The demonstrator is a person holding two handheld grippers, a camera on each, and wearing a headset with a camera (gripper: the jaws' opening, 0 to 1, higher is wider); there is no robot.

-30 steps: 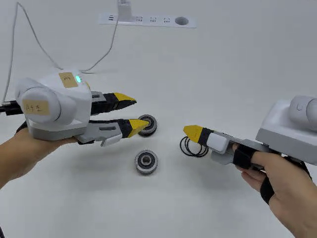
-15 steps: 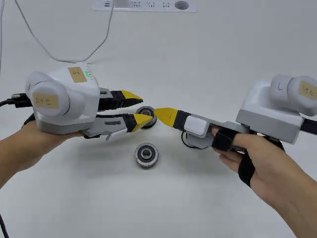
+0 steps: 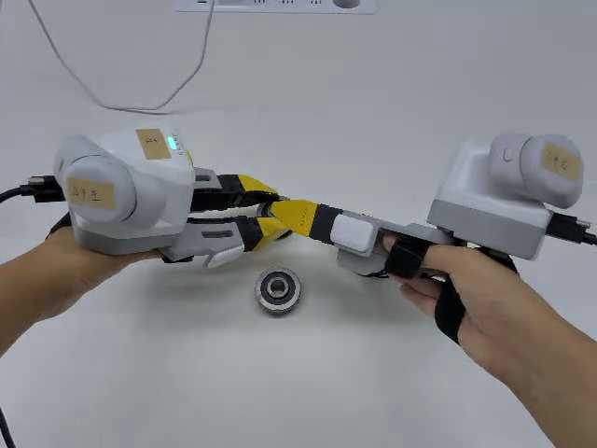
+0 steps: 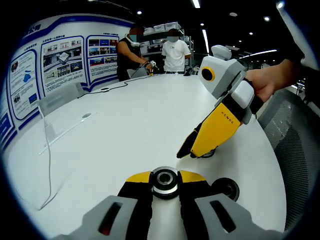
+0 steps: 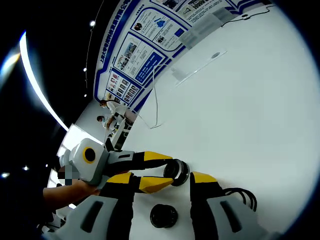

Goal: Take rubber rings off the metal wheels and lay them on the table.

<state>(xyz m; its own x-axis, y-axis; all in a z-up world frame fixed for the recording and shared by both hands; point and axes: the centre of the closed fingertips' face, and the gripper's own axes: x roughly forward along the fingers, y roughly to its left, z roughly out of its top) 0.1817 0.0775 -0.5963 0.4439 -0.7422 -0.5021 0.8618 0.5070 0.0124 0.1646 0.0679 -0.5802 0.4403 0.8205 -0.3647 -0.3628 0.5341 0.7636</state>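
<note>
yellow tips brought together at the held wheel

the right gripper [image 3: 297,216] has been carried across from the loose rubber rings [image 5: 243,196], over which it hung a second ago, and its yellow tip is now set just against the metal wheel [image 4: 165,181] held by the left gripper [image 3: 264,207]. half a second ago a gap was left between the two grippers; that gap has been closed. the left gripper's jaws, seen apart around the wheel a second ago, are now pressed onto it from both sides. whether the wheel has been lifted off the worktop [image 3: 392,112] cannot be told. in the right gripper view that gripper's own jaws are seen parted, with nothing caught between them

the rings already removed are left lying on the worktop just beside the right gripper. a second wheel [image 3: 278,290] lies flat and untouched nearby

the laying-down of the last ring is judged finished, and the next stripping is being set up. a dark band is seen round the held wheel and is taken for its ring; a jaw tip would need to be hooked under it while the wheel is kept clamped
</note>
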